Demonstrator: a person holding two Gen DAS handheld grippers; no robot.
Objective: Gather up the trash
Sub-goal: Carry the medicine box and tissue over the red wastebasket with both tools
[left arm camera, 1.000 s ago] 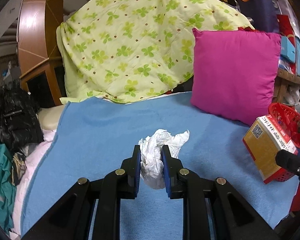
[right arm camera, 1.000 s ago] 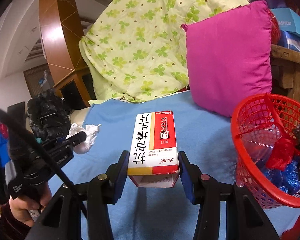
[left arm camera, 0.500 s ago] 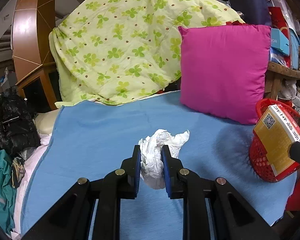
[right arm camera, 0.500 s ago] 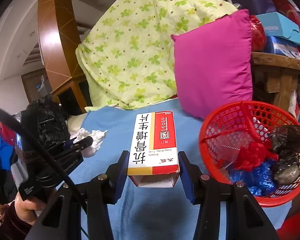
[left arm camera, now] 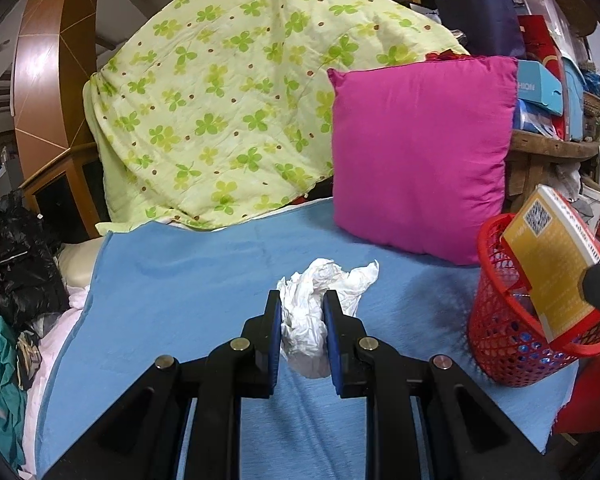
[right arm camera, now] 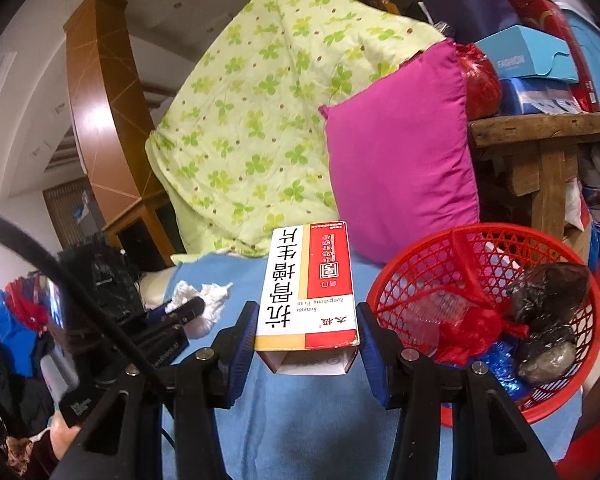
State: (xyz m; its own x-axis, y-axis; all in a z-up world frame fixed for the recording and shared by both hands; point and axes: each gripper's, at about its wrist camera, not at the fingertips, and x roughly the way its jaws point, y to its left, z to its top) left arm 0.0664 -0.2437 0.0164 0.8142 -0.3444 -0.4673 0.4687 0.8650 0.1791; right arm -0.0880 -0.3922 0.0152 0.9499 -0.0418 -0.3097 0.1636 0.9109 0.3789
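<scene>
My left gripper [left arm camera: 302, 312] is shut on a crumpled white tissue [left arm camera: 320, 292] and holds it over the blue blanket [left arm camera: 180, 280]. My right gripper [right arm camera: 306, 338] is shut on a red, white and yellow medicine box [right arm camera: 308, 286], lifted just left of the red mesh basket [right arm camera: 420, 268]. In the left wrist view the box [left arm camera: 552, 264] hangs at the rim of the basket [left arm camera: 500, 328]. The basket holds a red bag, dark bags and blue wrappers. The tissue and left gripper also show in the right wrist view [right arm camera: 204, 304].
A magenta pillow [left arm camera: 420, 152] leans behind the basket. A green clover quilt [left arm camera: 240, 112] is piled at the back. Black bags and clothes [left arm camera: 16, 264] lie at the left edge. A wooden bench [right arm camera: 540, 136] with boxes stands right.
My right gripper has carried the box up and right, to the basket's rim. My left gripper has kept the tissue and shifted right, bringing the basket further into view.
</scene>
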